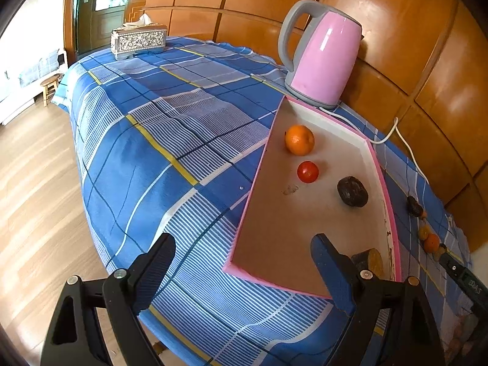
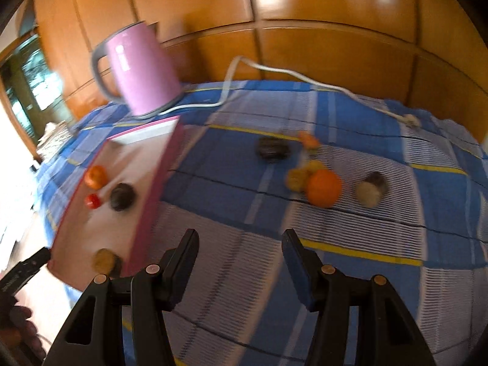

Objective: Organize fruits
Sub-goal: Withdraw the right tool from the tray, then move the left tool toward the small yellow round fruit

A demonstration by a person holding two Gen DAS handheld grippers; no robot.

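A pink-rimmed tray (image 1: 274,228) (image 2: 158,183) lies on the blue checked cloth. It holds an orange (image 1: 299,139) (image 2: 96,177), a small red tomato (image 1: 308,171) (image 2: 92,201), a dark wrinkled fruit (image 1: 352,191) (image 2: 122,196) and a cut yellowish piece (image 1: 370,260) (image 2: 103,259). My left gripper (image 1: 244,262) hovers open over the tray's near corner, nothing between its fingers. My right gripper (image 2: 241,238) is open over bare cloth right of the tray. Beyond it lie loose fruits: a dark one (image 2: 271,149), an orange (image 2: 323,187), small yellow ones (image 2: 297,178) and a cut half (image 2: 370,192).
A pink kettle (image 1: 320,58) (image 2: 143,70) stands behind the tray, its white cord (image 2: 305,76) trailing along the wooden wall. A silver tissue box (image 1: 138,41) sits at the far table end. The table edge drops to wood floor on the left. The right wrist view is blurred.
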